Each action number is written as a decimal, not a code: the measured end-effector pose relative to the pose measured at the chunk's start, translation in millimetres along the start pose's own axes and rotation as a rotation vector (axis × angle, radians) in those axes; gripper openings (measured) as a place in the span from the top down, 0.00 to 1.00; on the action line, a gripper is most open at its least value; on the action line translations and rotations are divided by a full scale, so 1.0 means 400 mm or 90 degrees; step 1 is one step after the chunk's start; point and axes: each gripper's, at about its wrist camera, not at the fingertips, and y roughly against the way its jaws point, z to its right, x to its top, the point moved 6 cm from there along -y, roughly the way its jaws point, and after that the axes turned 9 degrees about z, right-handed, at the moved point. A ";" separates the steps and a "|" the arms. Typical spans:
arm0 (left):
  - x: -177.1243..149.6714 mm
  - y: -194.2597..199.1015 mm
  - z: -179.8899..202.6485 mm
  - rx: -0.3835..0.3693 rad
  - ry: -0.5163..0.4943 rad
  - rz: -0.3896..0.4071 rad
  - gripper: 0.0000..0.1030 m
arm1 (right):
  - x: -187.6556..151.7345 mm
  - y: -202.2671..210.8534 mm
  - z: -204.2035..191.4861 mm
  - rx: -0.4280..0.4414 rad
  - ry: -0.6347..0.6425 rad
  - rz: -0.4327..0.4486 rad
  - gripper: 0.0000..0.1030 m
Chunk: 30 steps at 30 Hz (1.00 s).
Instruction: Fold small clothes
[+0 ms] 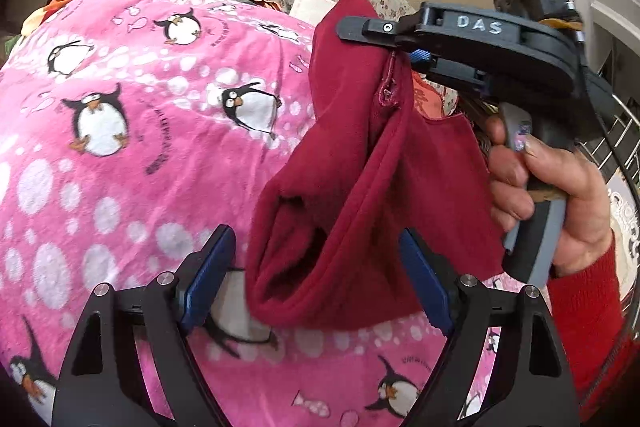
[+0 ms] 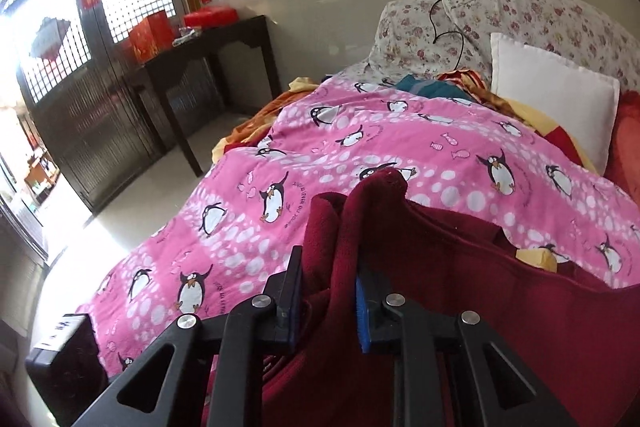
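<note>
My worry is the dark red garment (image 1: 360,187) slipping free – my right gripper (image 2: 326,291) pinches only a bunched fold near a seam, and the rest hangs heavy over the pink penguin blanket (image 1: 140,147). My left gripper (image 1: 316,279) stands wide, its pads either side of the drooping lower hem, not pressing it – nothing held there yet

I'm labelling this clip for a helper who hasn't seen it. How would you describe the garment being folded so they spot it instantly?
Find the bed covered by the pink penguin-print blanket. Hanging above its near edge is the dark red garment, pinched at an upper seam by the right gripper, its lower part between the open left gripper fingers. It is the only plain, unpatterned maroon cloth lifted off the bed.
</note>
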 end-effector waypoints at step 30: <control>0.047 -0.046 0.028 -0.006 -0.033 -0.013 0.28 | -0.019 -0.013 0.023 0.035 -0.045 -0.007 0.81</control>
